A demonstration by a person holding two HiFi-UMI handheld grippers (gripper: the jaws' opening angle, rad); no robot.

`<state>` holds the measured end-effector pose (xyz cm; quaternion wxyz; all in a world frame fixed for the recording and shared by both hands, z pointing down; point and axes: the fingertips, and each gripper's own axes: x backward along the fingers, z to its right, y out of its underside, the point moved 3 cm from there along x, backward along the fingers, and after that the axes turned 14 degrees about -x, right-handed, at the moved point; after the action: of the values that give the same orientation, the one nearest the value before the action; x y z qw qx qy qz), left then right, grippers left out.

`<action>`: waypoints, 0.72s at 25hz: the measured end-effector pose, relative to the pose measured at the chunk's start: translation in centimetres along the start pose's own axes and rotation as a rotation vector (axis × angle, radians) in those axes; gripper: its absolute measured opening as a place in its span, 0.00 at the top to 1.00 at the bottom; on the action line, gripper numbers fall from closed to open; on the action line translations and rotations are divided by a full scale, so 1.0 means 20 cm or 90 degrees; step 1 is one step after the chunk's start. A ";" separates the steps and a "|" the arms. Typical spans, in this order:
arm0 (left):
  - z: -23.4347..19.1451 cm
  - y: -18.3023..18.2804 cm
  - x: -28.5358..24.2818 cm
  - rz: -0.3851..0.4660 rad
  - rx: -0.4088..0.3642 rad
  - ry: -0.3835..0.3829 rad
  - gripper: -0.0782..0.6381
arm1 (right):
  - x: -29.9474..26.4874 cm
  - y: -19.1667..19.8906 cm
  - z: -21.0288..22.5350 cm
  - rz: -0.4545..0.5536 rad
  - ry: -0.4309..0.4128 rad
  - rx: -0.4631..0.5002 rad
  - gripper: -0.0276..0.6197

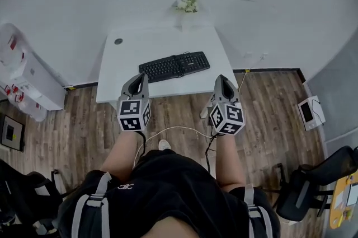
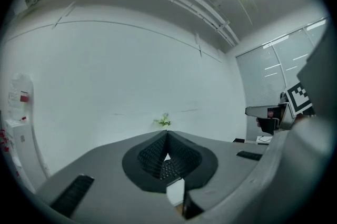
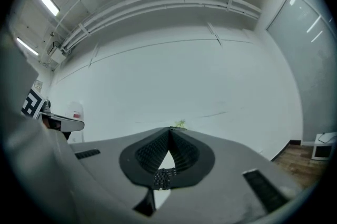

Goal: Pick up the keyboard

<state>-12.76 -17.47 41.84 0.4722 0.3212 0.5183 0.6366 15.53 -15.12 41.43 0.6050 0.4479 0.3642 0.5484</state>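
A black keyboard lies slightly askew on the white table, near its front edge. My left gripper hovers at that front edge just left of the keyboard's near corner, jaws shut and empty. My right gripper hangs level with it, just right of the keyboard, also shut and empty. In the left gripper view the shut jaws point level at the far wall, and keyboard keys show below the pads. The right gripper view shows the same: shut jaws with a strip of keys below.
A small green plant stands at the table's far edge, and a round grommet sits at its far left. White cabinets stand to the left. A white device lies on the wood floor, with an office chair at the right.
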 end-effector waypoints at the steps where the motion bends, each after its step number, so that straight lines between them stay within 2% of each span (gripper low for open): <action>1: -0.02 -0.01 -0.07 -0.001 -0.003 0.002 0.88 | -0.08 -0.01 0.02 0.002 0.001 -0.005 0.95; 5: -0.14 -0.01 -0.34 -0.007 -0.009 0.002 0.88 | -0.37 -0.01 0.05 -0.005 -0.002 -0.012 0.95; 12: -0.36 0.03 -0.73 -0.015 -0.009 -0.004 0.88 | -0.84 0.02 0.02 -0.004 -0.004 0.045 0.95; 18: -0.49 0.10 -0.98 -0.029 0.004 -0.004 0.88 | -1.16 0.07 -0.01 -0.016 -0.018 0.043 0.95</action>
<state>-15.36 -39.43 42.90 0.4874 0.3127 0.5259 0.6230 11.79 -38.05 41.57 0.6011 0.4713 0.3797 0.5219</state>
